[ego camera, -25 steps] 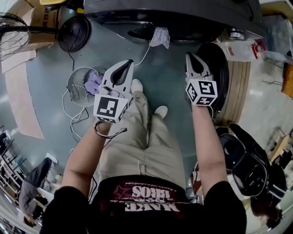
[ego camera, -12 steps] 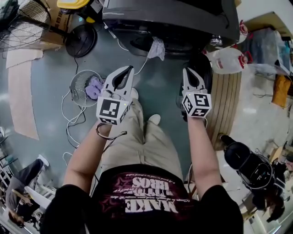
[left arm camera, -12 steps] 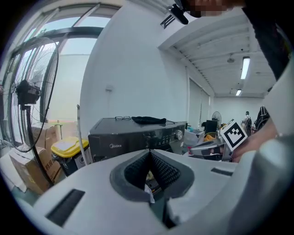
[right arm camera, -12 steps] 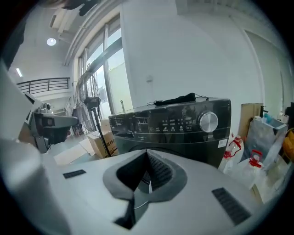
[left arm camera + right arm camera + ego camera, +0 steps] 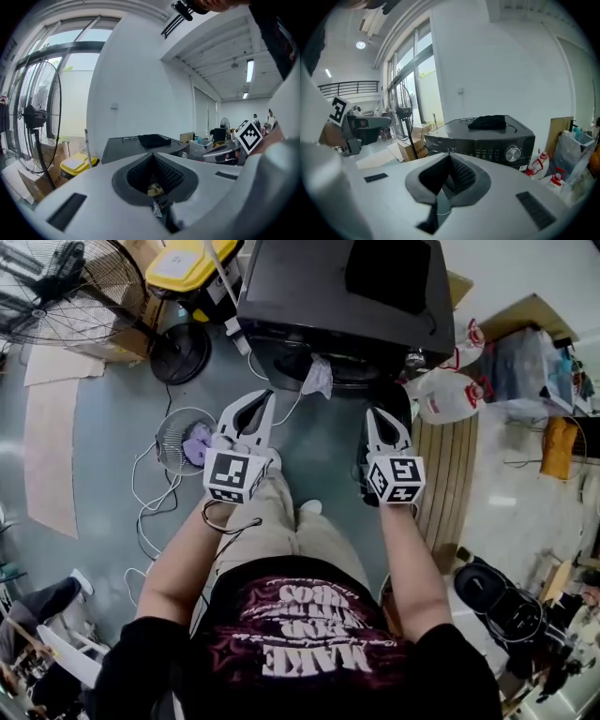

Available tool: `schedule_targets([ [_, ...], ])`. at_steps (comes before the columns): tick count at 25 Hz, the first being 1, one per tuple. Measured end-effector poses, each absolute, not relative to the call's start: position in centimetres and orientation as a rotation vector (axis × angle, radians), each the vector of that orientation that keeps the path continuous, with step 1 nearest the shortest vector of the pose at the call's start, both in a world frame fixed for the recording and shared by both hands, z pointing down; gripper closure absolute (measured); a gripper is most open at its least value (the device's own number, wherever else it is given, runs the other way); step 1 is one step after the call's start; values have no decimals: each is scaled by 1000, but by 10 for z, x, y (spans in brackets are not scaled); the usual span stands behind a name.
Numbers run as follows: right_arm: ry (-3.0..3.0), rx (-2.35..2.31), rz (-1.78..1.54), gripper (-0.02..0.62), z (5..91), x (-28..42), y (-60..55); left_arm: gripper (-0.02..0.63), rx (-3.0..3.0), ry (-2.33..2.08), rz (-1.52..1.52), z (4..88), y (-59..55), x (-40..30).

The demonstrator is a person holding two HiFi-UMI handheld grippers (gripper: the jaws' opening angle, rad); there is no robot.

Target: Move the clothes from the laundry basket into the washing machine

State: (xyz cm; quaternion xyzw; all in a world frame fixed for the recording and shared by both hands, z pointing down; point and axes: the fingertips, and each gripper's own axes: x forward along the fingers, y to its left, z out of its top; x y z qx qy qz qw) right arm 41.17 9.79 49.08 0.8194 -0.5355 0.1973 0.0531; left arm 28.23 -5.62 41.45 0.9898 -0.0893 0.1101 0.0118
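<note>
Left gripper (image 5: 266, 397) and right gripper (image 5: 371, 414) face the washing machine (image 5: 347, 296)
Both pairs of jaws are pressed together; purple clothes (image 5: 196, 441) lie in the basket (image 5: 165, 430).

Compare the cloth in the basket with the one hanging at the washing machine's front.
The basket cloth is purple; the hanging cloth is pale, whitish. The basket cloth lies bunched inside the laundry basket; the hanging cloth droops from the washing machine at its front opening. Both are small and crumpled.
</note>
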Motion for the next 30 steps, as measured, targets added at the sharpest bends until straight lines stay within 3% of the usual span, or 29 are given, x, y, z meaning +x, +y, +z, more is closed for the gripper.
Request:
schedule_targets([
  [18, -1670, 2500, 442, 592, 369, 386, 122, 601, 3198, -318, 223, 315, -36, 258],
  [30, -1809, 2475, 287, 592, 293, 354, 125, 601, 3208, -473, 198, 269, -29, 206],
])
